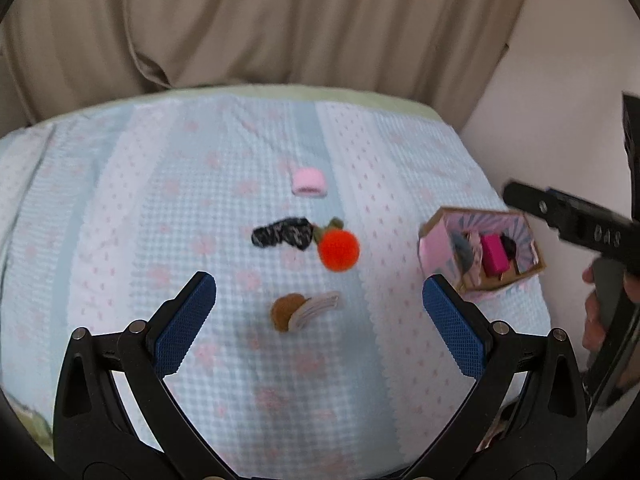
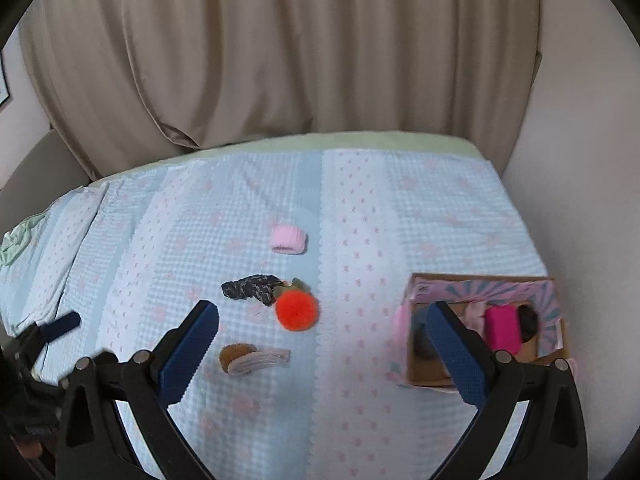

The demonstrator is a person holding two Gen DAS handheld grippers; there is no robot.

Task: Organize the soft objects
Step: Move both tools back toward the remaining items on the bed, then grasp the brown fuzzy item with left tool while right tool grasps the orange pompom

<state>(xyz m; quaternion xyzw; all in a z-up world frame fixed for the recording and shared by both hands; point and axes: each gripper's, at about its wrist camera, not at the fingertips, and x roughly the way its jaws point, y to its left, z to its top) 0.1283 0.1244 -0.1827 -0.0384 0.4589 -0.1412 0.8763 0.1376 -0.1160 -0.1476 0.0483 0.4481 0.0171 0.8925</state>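
Left wrist: dark scrunchie [image 1: 282,233] lengthwise left-right.

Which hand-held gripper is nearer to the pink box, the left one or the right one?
Right. The right hand-held gripper has one finger overlapping the pink box; the left hand-held gripper hangs above the brown soft toy, beside it.

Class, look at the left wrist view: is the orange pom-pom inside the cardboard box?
No, the orange pom-pom lies on the bedspread, well apart from the cardboard box.
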